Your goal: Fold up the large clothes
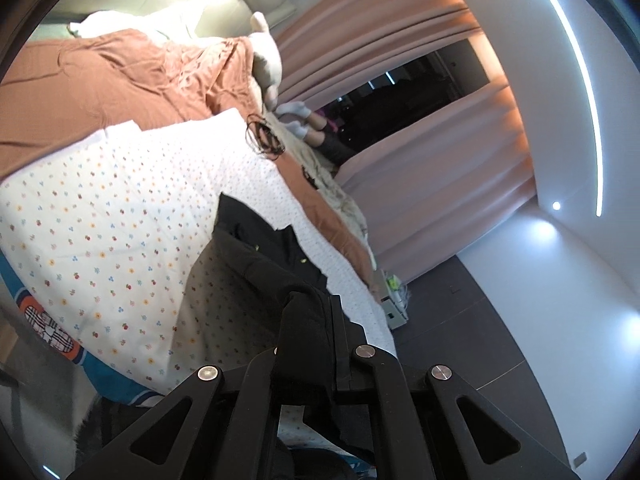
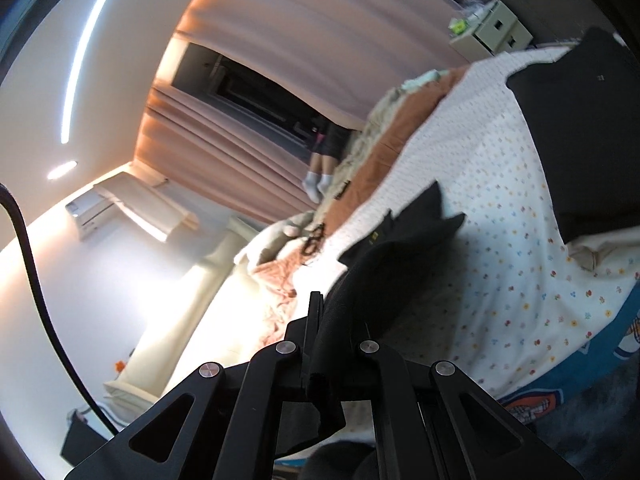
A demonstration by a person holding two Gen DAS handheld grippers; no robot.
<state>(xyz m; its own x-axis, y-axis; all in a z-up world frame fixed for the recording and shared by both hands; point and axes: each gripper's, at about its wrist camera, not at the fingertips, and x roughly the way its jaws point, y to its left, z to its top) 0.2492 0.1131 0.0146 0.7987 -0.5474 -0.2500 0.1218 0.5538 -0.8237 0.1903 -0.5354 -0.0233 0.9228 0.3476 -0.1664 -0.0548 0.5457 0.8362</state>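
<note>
Both the left gripper (image 1: 320, 320) and right gripper (image 2: 324, 328) have jaws clamped on the black garment (image 1: 256, 248), whose lower folds hide behind the fingers above the bed (image 1: 100, 220).

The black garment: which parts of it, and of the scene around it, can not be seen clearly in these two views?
- Black garment, left wrist view: its near end is hidden behind the left gripper.
- Right wrist view: the right gripper covers the pinched edge; its type is unclear.
- Dark folded item: cut off by the right edge.
- Person by the curtain: blurred, partly behind the bed.
</note>
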